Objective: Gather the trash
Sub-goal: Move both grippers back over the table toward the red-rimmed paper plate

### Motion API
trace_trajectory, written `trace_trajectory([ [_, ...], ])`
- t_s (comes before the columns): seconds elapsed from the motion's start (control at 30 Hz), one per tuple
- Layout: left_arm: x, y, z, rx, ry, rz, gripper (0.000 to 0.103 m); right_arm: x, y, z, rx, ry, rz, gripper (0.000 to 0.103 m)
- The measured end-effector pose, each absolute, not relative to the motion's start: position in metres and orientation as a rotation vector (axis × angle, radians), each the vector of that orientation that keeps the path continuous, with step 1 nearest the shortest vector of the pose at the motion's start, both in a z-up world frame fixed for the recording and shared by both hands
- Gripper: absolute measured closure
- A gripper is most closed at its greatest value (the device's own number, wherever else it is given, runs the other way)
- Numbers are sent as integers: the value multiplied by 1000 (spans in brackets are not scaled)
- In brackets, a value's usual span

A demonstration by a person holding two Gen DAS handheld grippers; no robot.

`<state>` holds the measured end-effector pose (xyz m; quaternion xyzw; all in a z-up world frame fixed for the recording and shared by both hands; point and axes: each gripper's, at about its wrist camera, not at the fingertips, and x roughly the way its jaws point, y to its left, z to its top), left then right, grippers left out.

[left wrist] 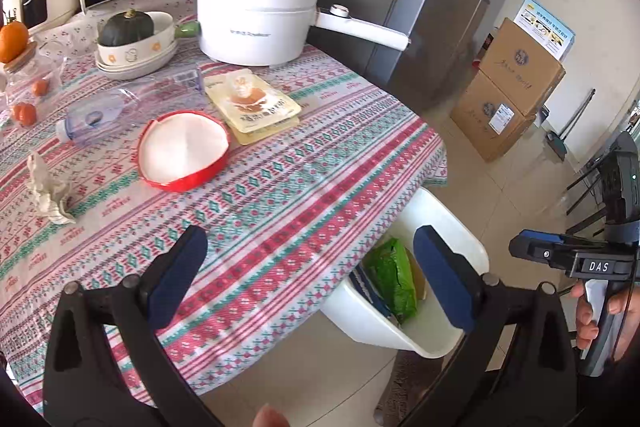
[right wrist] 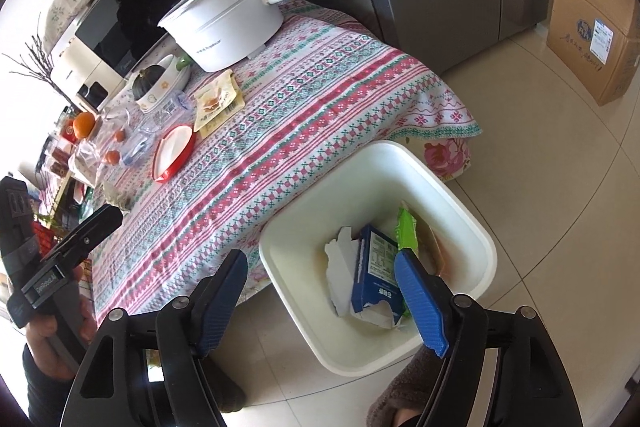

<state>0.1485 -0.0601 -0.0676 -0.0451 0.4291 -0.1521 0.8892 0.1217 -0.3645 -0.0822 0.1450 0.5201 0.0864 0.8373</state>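
A white bin stands on the floor at the table's corner and holds a blue carton, a green wrapper and white paper. My right gripper is open and empty above the bin. My left gripper is open and empty over the table's near edge; the bin lies below its right finger. On the table lie a red-rimmed paper lid, a yellow food pouch, a clear plastic bottle and a crumpled tissue.
A white electric pot with a long handle, a bowl holding a squash, a jar with an orange and a microwave stand at the table's far side. A grey fridge and stacked cardboard boxes are to the right.
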Motion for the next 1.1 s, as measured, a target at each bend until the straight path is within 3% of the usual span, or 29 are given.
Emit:
trace_trajectory([
  [0.47,140,29,-68,-85,849,-114,1,146,-299,-77,206,1100,220,23],
  [1.1,161,121,-104,-119,940,110,1,233,-162,-114,119,1177,246,22],
])
